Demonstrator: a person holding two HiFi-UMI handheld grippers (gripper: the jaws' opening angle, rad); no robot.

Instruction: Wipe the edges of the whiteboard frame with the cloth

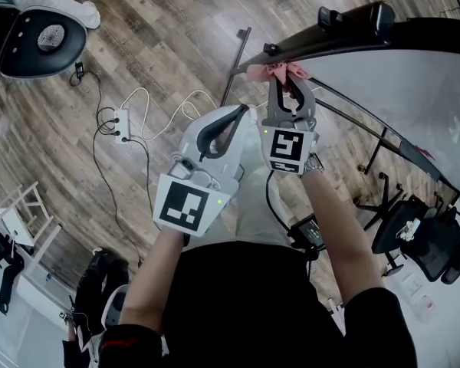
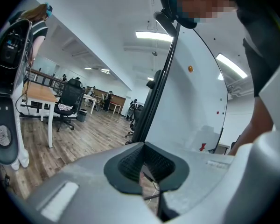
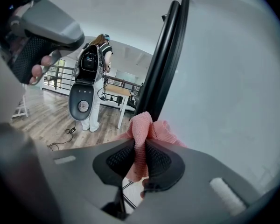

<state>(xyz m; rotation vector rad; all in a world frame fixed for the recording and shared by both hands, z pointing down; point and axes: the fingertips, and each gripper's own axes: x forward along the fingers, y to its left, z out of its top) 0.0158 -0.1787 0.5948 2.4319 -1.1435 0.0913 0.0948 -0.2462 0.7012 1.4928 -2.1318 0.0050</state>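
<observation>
The whiteboard (image 1: 399, 90) stands at the upper right of the head view, with a black frame (image 1: 330, 41) along its edge. My right gripper (image 1: 285, 83) is shut on a pink cloth (image 1: 276, 71), which presses against the frame's left end. In the right gripper view the cloth (image 3: 147, 134) bunches out between the pads of that gripper (image 3: 141, 160) and touches the black frame (image 3: 161, 64). My left gripper (image 1: 238, 117) hangs just left of the right one, shut, holding nothing. In the left gripper view that gripper (image 2: 144, 171) faces the frame (image 2: 161, 78) without touching it.
A power strip (image 1: 123, 121) with loose cables lies on the wood floor to the left. A black office chair (image 1: 31, 41) sits at the far left, more chairs (image 1: 422, 236) at the right. A stand leg (image 1: 234, 64) reaches out below the board. A person (image 3: 91, 78) stands by a desk (image 2: 37, 94).
</observation>
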